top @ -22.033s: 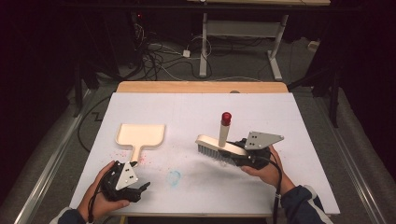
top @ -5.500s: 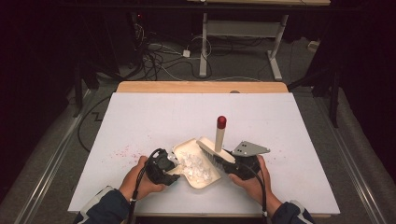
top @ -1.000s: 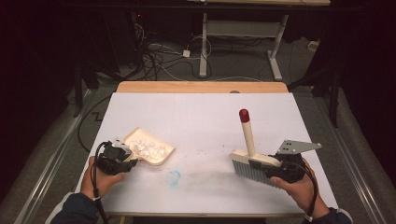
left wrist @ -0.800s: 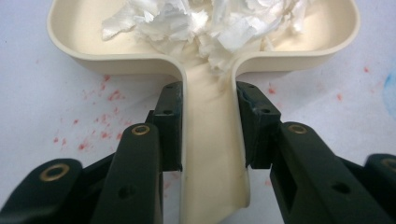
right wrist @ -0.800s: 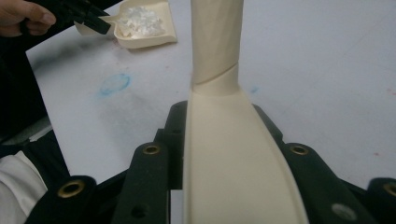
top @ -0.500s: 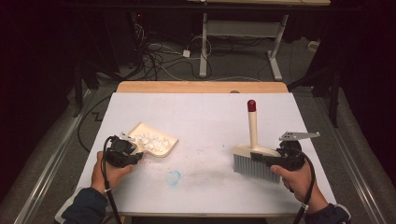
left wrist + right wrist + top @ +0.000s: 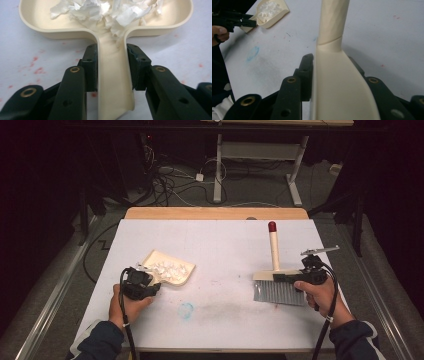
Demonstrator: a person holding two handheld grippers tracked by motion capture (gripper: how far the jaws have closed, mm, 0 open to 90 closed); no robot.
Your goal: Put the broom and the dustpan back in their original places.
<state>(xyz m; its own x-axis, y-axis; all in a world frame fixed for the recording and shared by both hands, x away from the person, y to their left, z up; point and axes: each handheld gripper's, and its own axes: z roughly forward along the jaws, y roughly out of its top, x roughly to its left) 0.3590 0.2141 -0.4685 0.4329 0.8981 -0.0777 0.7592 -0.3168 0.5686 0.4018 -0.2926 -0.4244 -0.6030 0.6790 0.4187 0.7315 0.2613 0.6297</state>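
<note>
While the left hand-held gripper is pinching the loaded dustpan and the right hand-held gripper is clamping the brush, only emptying the scraps is remaining.

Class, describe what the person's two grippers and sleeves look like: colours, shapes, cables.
Both the left gripper and the right gripper are black, with two angular jaws bearing brass-ringed holes. A black cable trails from each. The right carries a grey three-cornered plate. The sleeves are dark navy with a lighter stripe.

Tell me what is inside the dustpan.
Torn white paper scraps lie heaped in the dustpan, some spilling toward its handle. The pan floor beneath the heap is covered.
</note>
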